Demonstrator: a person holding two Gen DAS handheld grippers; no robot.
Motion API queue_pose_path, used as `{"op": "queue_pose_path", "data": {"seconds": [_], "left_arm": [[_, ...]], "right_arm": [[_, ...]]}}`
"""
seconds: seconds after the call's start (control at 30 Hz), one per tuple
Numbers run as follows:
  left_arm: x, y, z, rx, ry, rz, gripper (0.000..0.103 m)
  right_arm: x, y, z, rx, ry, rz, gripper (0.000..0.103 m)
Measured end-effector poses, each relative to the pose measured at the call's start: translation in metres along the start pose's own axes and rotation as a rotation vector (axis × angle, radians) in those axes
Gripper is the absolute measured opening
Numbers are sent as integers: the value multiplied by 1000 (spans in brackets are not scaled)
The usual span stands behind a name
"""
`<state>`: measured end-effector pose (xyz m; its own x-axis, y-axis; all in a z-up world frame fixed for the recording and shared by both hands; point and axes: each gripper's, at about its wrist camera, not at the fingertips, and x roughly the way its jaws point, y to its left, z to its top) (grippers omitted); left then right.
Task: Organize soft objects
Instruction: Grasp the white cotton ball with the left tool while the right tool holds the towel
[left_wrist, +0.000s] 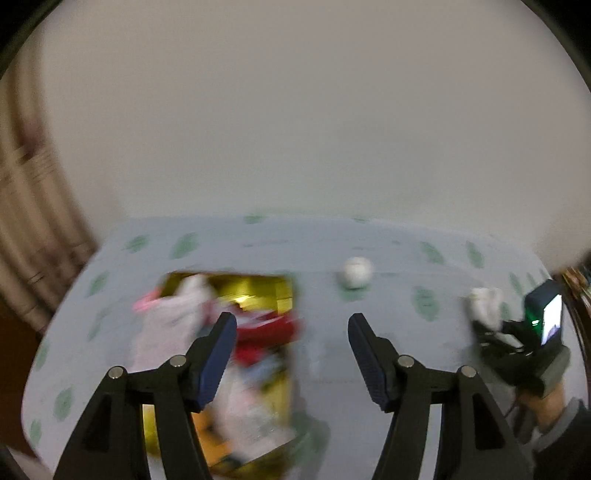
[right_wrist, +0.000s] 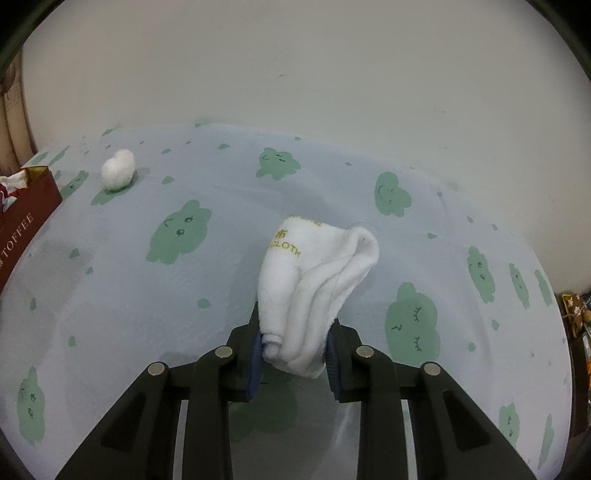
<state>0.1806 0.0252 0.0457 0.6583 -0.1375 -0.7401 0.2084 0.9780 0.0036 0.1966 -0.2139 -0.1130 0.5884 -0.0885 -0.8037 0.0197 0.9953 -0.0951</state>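
My right gripper (right_wrist: 293, 336) is shut on a folded white cloth (right_wrist: 314, 280) with gold lettering, held just above the blue tablecloth (right_wrist: 184, 332). My left gripper (left_wrist: 291, 350) is open and empty, hovering over the right edge of a gold-lined box (left_wrist: 258, 291) that holds white and red soft things (left_wrist: 177, 317). The left wrist view is blurred. A white fluffy ball (left_wrist: 356, 272) lies on the table beyond the left gripper; it also shows at the far left in the right wrist view (right_wrist: 118, 169). The right gripper with its cloth shows at the right edge of the left wrist view (left_wrist: 484, 306).
The box shows as a dark red "TOFFEE" carton (right_wrist: 22, 218) at the left edge of the right wrist view. A plain pale wall (right_wrist: 295, 74) rises behind the table. Curtains (left_wrist: 29, 221) hang at the left. The tablecloth has green cartoon prints.
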Motion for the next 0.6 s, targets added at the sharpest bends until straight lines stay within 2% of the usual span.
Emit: {"op": "queue_pose_path", "data": {"seconds": [0.1, 0.27, 0.33, 0.43, 0.6], "left_arm": [[38, -35, 19, 42, 58, -51, 64], [110, -63, 42, 14, 186, -104, 64], [136, -67, 48, 3, 232, -84, 64], [170, -72, 53, -20, 309, -107, 64], [204, -64, 61, -110, 362, -129, 64]], "right_arm": [[4, -5, 3, 25, 4, 30, 26], [3, -11, 0, 41, 9, 46, 26], [4, -10, 2, 32, 10, 37, 26], [4, -9, 4, 38, 11, 46, 27], [6, -8, 3, 68, 14, 84, 28]]}}
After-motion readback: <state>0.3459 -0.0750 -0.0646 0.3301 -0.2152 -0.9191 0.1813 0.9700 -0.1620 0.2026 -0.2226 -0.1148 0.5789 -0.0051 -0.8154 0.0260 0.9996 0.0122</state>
